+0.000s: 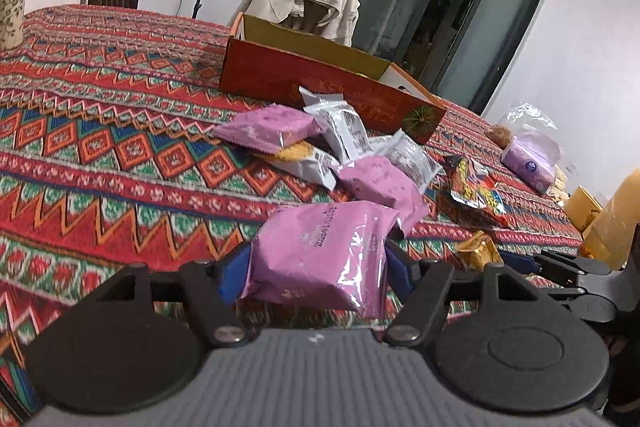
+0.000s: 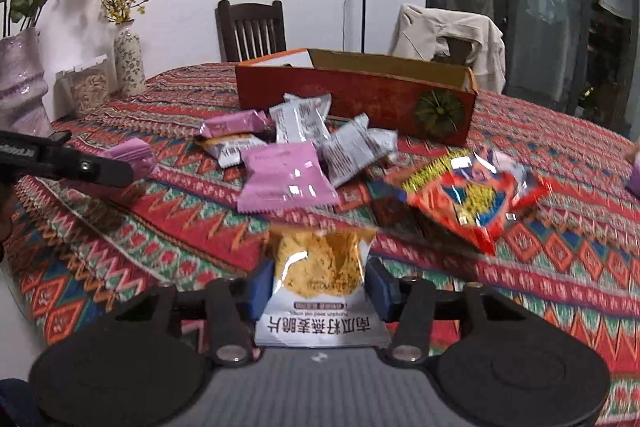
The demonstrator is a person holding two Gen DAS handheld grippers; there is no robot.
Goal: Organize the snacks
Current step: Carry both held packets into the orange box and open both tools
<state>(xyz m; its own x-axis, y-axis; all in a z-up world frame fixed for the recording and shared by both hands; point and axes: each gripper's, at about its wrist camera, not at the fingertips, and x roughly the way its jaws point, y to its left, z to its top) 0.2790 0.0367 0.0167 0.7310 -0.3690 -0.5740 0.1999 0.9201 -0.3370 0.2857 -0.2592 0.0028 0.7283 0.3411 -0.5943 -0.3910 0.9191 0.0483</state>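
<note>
My left gripper (image 1: 316, 263) is shut on a pink snack packet (image 1: 320, 251), held just above the patterned tablecloth. My right gripper (image 2: 318, 283) is shut on a white and yellow oat crisp packet (image 2: 320, 267), its blue pads (image 2: 260, 285) pressing both sides. Beyond them a pile of pink packets (image 2: 286, 175) and grey packets (image 2: 352, 151) lies before an open red box (image 2: 360, 95) (image 1: 320, 83). A red crinkly packet (image 2: 472, 195) lies to the right of the pile. The right wrist view shows the left gripper's finger and its pink packet (image 2: 132, 155) at the left.
Two vases (image 2: 128, 63) and a clear tub of seeds (image 2: 88, 91) stand at the table's far left. Dark chairs (image 2: 250, 31) stand behind the table, one with a beige jacket (image 2: 448, 35) over it. A purple tissue pack (image 1: 528, 159) lies on the right.
</note>
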